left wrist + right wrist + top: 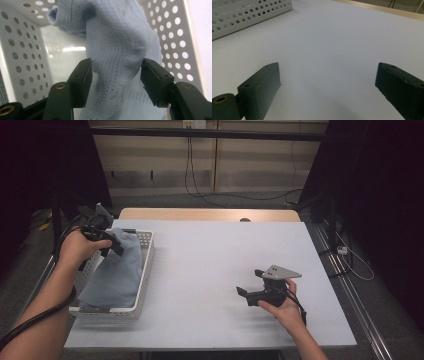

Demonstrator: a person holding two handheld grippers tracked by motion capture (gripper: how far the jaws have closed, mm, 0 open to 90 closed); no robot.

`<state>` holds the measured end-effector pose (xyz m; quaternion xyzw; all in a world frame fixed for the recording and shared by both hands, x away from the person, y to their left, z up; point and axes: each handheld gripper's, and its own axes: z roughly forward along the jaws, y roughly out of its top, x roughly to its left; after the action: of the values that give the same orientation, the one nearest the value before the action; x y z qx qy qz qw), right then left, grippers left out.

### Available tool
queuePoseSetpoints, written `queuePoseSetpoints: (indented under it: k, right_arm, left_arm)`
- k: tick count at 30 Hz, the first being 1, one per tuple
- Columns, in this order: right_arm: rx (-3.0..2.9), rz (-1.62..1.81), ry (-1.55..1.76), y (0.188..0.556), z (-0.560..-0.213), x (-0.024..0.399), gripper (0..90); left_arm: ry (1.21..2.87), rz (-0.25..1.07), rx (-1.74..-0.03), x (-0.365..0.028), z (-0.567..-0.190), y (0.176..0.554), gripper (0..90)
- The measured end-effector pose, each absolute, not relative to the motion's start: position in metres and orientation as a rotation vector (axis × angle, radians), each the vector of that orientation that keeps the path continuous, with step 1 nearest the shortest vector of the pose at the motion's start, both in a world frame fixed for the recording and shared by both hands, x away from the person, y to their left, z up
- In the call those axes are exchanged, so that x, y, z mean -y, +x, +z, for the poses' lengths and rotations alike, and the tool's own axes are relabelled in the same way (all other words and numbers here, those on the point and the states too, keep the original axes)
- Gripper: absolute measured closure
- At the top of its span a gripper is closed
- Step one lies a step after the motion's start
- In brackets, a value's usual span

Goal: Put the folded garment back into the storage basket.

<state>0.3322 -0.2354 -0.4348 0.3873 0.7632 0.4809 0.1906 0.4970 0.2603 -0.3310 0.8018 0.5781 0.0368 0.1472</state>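
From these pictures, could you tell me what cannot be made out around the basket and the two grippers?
- High view: the basket floor, covered by the blue garment.
- Left gripper view: whether the left gripper pads press the garment; the knit bulges against both.
- High view: the basket's near left corner, behind the person's forearm.
- Right gripper view: the right gripper jaw bases, cut off by the bottom edge.

Pale blue knit garment with a fine eyelet pattern; white basket with round perforations; white bench with a wood-tone far edge; black gripper bodies.
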Motion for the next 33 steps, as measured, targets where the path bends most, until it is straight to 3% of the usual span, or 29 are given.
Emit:
queuePoseSetpoints:
  k: [14, 19, 27, 33]
  right_arm:
    - [-2.144, 1.353, 1.087, 0.332, -0.434, 0.235, 5.6]
    - [-2.145, 1.353, 1.085, 0.332, -0.434, 0.235, 5.5]
    - [-2.149, 1.352, 1.084, 0.332, -0.435, 0.234, 5.6]
    - [-2.15, 1.349, 1.084, 0.333, -0.435, 0.234, 5.6]
  left_arm:
    - [2.308, 0.219, -1.6, -0.25, -0.308, 0.503, 45.3]
    - [2.315, 0.262, -1.568, -0.248, -0.303, 0.504, 52.9]
    - [2.287, 0.304, -1.534, -0.247, -0.302, 0.505, 73.8]
    - [2.256, 0.247, -1.528, -0.242, -0.31, 0.507, 82.3]
